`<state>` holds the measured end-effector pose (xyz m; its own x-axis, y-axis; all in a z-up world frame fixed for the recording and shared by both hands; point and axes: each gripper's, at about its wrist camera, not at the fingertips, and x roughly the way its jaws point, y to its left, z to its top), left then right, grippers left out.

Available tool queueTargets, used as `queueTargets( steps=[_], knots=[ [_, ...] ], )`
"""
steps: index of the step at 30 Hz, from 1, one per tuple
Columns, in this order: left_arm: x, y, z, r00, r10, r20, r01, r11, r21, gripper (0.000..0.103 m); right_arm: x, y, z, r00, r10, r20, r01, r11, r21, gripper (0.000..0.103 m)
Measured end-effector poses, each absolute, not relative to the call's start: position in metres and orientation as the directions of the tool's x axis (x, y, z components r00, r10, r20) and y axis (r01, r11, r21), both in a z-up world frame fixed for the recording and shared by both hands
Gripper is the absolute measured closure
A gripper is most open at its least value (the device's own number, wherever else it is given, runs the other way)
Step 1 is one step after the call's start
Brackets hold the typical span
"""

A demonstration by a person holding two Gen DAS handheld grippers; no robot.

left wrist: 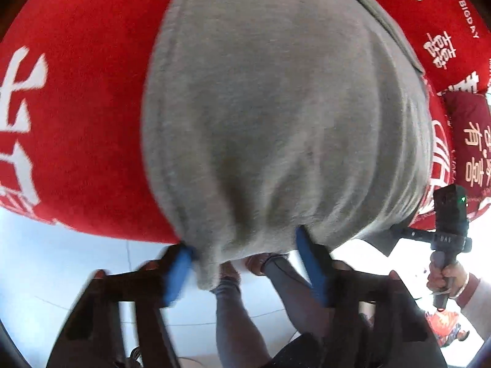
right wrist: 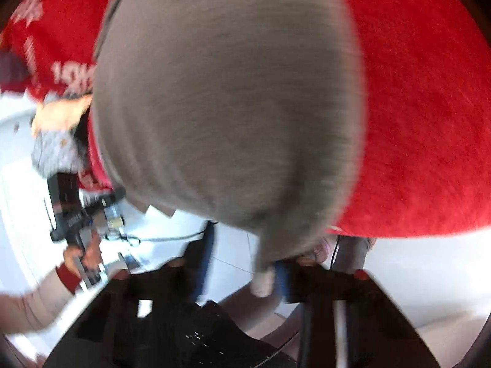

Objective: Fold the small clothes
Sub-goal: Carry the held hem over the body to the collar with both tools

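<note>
A small grey garment (left wrist: 276,116) lies spread on a red cloth with white characters (left wrist: 86,122). My left gripper (left wrist: 245,260) has its blue pads wide apart; the garment's near hem corner hangs beside the left pad (left wrist: 178,273), loose between the fingers. In the right wrist view the grey garment (right wrist: 227,107) fills the frame, blurred. My right gripper (right wrist: 242,273) has its fingers apart too, and a grey corner hangs against the right pad (right wrist: 284,279). The right gripper also shows in the left wrist view (left wrist: 445,239), at the garment's right corner.
The red cloth (right wrist: 423,122) ends at a near edge, with pale tiled floor (left wrist: 46,270) below. A dark red cushion with gold characters (left wrist: 469,135) lies at the right. The person's legs (left wrist: 245,312) stand close to the edge.
</note>
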<state>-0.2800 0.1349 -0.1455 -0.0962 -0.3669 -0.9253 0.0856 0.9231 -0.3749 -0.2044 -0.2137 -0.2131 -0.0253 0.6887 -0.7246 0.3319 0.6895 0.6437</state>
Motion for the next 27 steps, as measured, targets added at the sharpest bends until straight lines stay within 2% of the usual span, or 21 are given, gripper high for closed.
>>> queueTargets(
  steps=[1,2,3,13,27],
  knots=[
    [-0.280,0.137,-0.148,-0.105,-0.365,-0.925,0.085,0.924,-0.373,0.072,-0.207,-0.215,-0.214,-0.024,0.685,-0.728,0.348,0.689,0.636,0.093],
    [-0.281,0.140,-0.150,-0.122,-0.379,-0.917,0.084,0.917,-0.390,0.092,-0.208,-0.215,-0.214,-0.020,0.681,-0.732,0.356,0.689,0.631,0.095],
    [-0.281,0.142,-0.152,-0.137,-0.407,-0.903,0.079,0.904,-0.420,0.094,-0.210,-0.216,-0.211,-0.003,0.678,-0.735,0.362,0.686,0.631,0.096],
    [-0.270,0.146,-0.107,-0.082,-0.591,-0.802,0.062,0.801,-0.596,0.094,-0.207,-0.217,-0.162,0.181,0.763,-0.621,0.411,0.515,0.752,0.096],
    [-0.183,0.155,-0.032,0.096,-0.716,-0.692,0.063,0.698,-0.713,0.094,-0.149,-0.239,-0.086,0.425,0.775,-0.468,0.315,0.359,0.879,0.096]
  ],
)
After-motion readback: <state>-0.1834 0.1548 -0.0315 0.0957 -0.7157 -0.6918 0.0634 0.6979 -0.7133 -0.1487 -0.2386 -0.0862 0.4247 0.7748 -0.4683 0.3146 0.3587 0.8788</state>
